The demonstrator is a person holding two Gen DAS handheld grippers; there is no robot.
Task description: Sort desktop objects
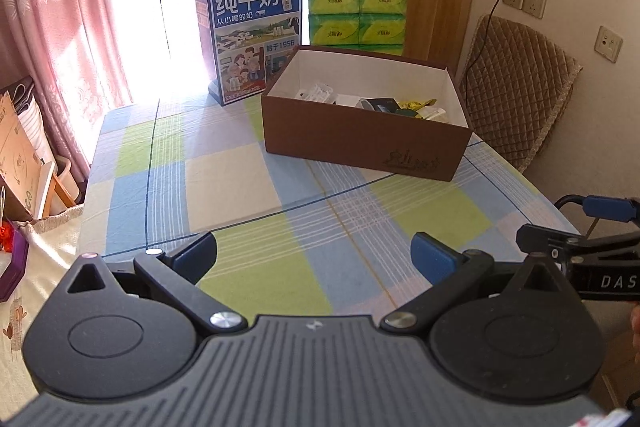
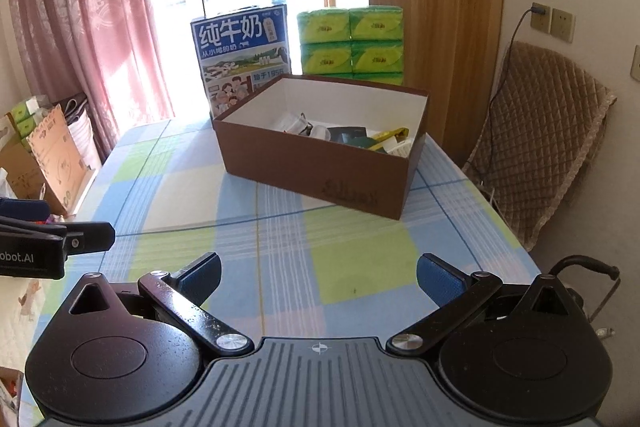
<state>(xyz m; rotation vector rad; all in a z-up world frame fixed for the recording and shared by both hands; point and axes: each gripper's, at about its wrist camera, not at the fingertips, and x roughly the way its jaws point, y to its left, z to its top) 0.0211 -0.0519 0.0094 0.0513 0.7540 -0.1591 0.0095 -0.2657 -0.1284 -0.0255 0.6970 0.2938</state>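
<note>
Both tools sit lowest in their own views: the left hand-held gripper point(image 1: 314, 255) and the right hand-held gripper point(image 2: 318, 277) each hang over the near edge of the desk point(image 1: 240, 179) with blue pads spread wide and nothing between them.

Ahead, on the checked cloth, stands a brown cardboard box point(image 1: 360, 131) with a white inside, placed toward the far right of the desk. The small items point(image 2: 352, 137) to be sorted all appear to lie inside it, heaped toward its right end: something clear and plastic, a dark flat piece, yellow and green wrappers. No loose item shows on the cloth around it.

These pieces look light, and the wrappers likely soft and crinkly, so a gentle pinch across a narrow edge should do; the clear plastic may be slippery and could crack under a hard squeeze. The box itself looks stiff but thin-walled; taking one wall at the rim would probably tilt it, so two opposite walls seem safer.

Behind it stand a milk carton point(image 1: 250, 39) and stacked tissue packs point(image 1: 358, 13).
</note>
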